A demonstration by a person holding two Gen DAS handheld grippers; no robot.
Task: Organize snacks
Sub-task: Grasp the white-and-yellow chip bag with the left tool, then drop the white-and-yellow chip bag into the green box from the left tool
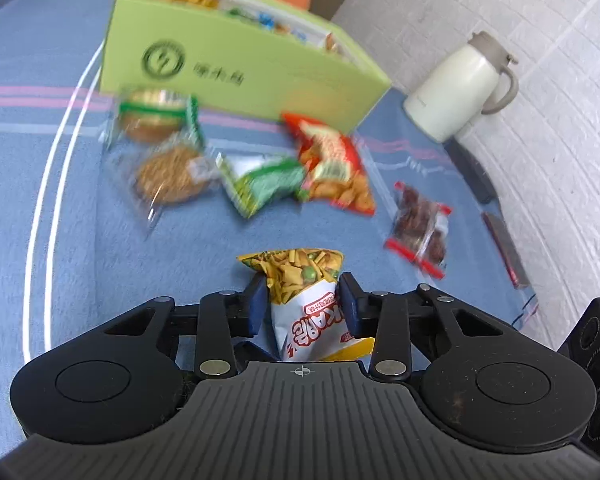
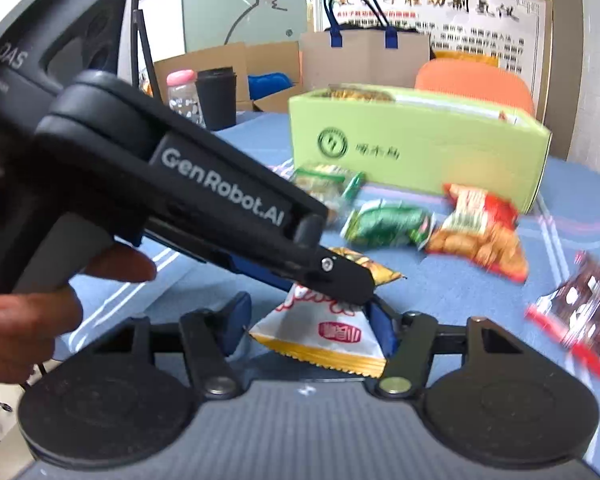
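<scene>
A yellow-and-white snack packet (image 1: 300, 276) sits upright between my left gripper's (image 1: 303, 292) blue pads, which are shut on its middle. In the right wrist view the left gripper (image 2: 356, 284) reaches in from the left, in a person's hand, and pinches the packet's (image 2: 320, 332) upper part. My right gripper (image 2: 308, 324) is shut on the packet's wide lower end, one blue pad at each side edge. An open green box (image 1: 240, 68) holding several snacks stands at the back of the blue table.
Loose on the cloth before the box lie two round cookie packs (image 1: 168, 176), a green packet (image 1: 264, 184), a red packet (image 1: 332, 164) and a dark date pack (image 1: 420, 224). A white kettle (image 1: 460, 88) stands right. A black cup (image 2: 216, 96) and a bottle (image 2: 184, 96) stand far left.
</scene>
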